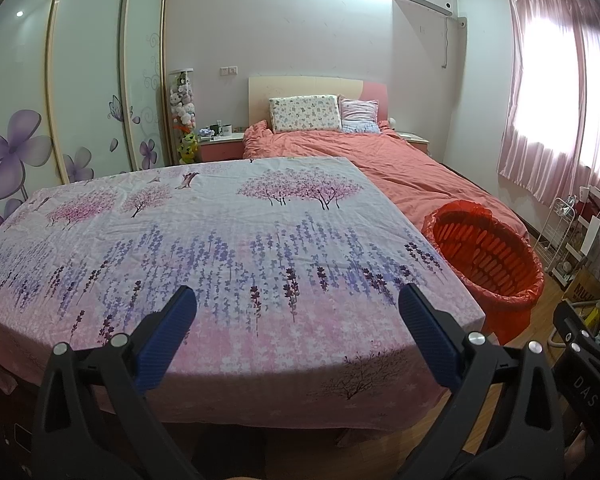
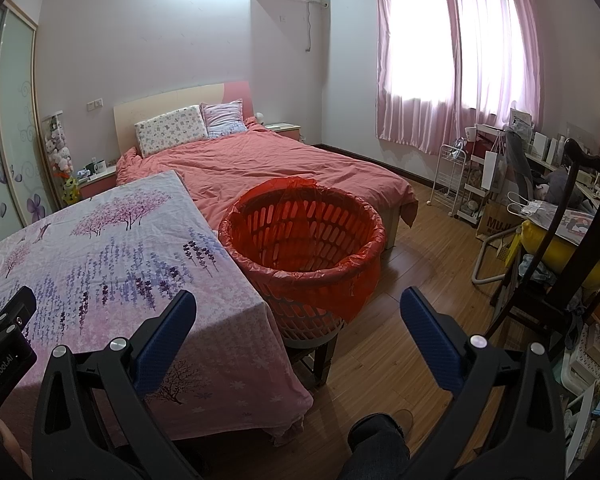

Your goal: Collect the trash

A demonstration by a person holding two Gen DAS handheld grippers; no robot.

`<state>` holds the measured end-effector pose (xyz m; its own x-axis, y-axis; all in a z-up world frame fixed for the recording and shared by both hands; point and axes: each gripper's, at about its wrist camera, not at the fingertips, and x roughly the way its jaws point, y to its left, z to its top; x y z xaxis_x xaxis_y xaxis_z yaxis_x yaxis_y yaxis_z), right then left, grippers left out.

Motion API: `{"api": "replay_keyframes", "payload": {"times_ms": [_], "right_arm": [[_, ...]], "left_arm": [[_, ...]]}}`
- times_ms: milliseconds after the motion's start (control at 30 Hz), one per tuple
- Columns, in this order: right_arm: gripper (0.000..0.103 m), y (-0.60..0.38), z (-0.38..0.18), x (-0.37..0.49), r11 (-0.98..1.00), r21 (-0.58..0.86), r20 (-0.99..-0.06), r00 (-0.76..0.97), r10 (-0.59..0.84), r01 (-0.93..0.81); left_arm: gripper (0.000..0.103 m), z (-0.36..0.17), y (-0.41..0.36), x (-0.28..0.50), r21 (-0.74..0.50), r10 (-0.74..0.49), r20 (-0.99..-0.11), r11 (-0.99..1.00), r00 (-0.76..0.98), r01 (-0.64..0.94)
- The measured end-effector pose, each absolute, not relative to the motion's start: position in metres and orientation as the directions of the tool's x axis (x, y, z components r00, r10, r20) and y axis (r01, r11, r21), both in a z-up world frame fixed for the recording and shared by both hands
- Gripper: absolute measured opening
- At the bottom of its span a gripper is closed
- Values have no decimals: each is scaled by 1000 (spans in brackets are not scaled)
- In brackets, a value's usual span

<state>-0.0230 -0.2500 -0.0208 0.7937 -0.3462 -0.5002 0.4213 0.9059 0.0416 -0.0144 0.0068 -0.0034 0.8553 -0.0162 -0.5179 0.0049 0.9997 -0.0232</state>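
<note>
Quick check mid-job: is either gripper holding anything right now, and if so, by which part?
Nothing is held. The left gripper and the right gripper are both open with nothing between their fingers.

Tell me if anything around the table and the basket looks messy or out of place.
Only the red bag lining the basket: it sits unevenly, with a loose flap hanging down the outside of the near rim. The tablecloth is bare, with no trash in view, and both tools are open and empty.

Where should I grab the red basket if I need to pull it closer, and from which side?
Take the basket by its near rim, coming down from above with the right gripper, which sits nearest. The rim is thin enough to pinch, and the red bag liner folds over it there, so the jaws would probably hold both together. The table blocks the left side.
</note>
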Motion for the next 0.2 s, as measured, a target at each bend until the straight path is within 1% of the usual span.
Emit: {"api": "replay_keyframes", "payload": {"times_ms": [200], "right_arm": [[101,-250,-21,-23,906,41,-500,794,-346,421]], "left_arm": [[99,-3,7,-14,-23,-16,-517,1000,856,5]]}}
